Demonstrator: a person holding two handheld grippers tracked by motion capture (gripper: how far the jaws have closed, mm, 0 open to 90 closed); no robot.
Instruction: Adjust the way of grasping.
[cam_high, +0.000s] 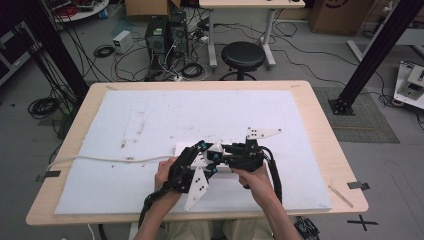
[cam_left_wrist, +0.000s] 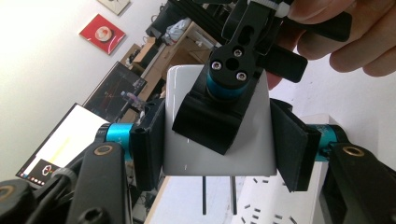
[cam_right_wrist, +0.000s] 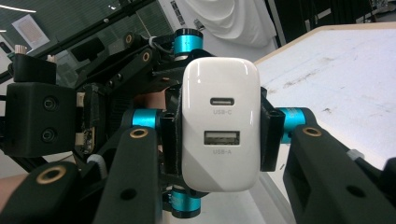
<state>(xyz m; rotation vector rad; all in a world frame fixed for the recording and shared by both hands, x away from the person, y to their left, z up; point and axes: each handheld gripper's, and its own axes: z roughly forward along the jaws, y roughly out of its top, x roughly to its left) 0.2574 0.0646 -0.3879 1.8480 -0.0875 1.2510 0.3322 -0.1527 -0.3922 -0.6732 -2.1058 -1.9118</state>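
The white USB charger is a rigid, glossy, round-cornered plastic block; judged light and slippery, so grip the flat side faces. It bears USB-C and USB-A ports on one face and two metal prongs opposite. Both the left gripper and the right gripper are clamped on it, held above the white mat, near its front edge.
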